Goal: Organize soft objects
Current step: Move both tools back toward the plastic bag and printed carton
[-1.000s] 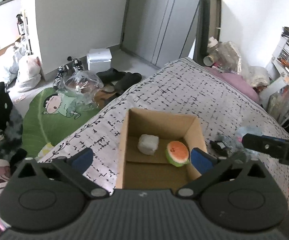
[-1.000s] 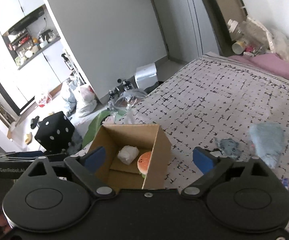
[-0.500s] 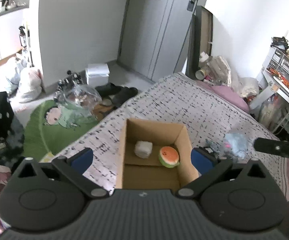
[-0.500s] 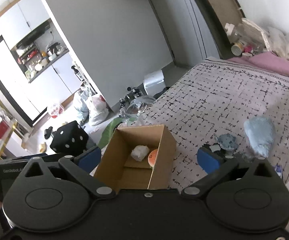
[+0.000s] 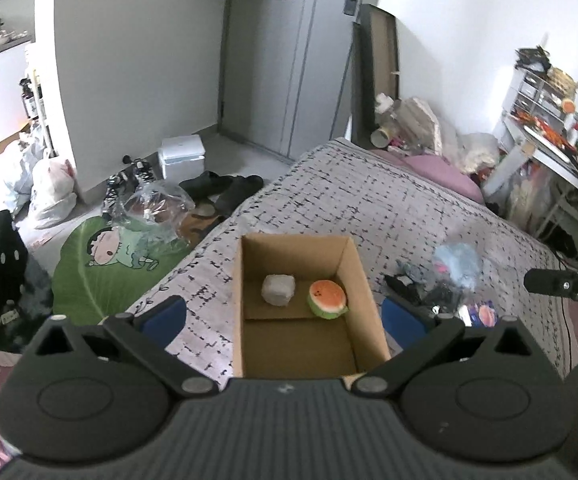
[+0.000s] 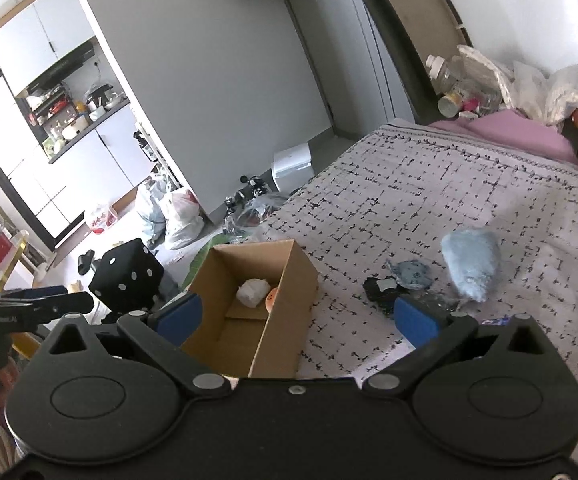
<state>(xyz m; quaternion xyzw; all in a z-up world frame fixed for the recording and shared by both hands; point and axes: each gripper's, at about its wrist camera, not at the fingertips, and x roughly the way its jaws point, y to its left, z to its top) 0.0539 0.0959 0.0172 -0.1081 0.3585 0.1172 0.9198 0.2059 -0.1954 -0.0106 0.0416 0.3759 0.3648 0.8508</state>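
Note:
An open cardboard box stands on the patterned bed. Inside lie a grey-white soft lump and a watermelon plush. To the box's right lie a light blue plush, a grey-blue soft toy and a black item. My left gripper is open and empty, above the box's near end. My right gripper is open and empty, above the box's right wall.
The bedspread stretches far and right. A pink pillow lies at the bed's far end. On the floor to the left are a green cartoon mat, a black dice cushion, bags and shoes. A small packet lies near the toys.
Both grippers have risen and pulled back from the box, so the box and toys look smaller and more of the room shows. Both stay open and empty.

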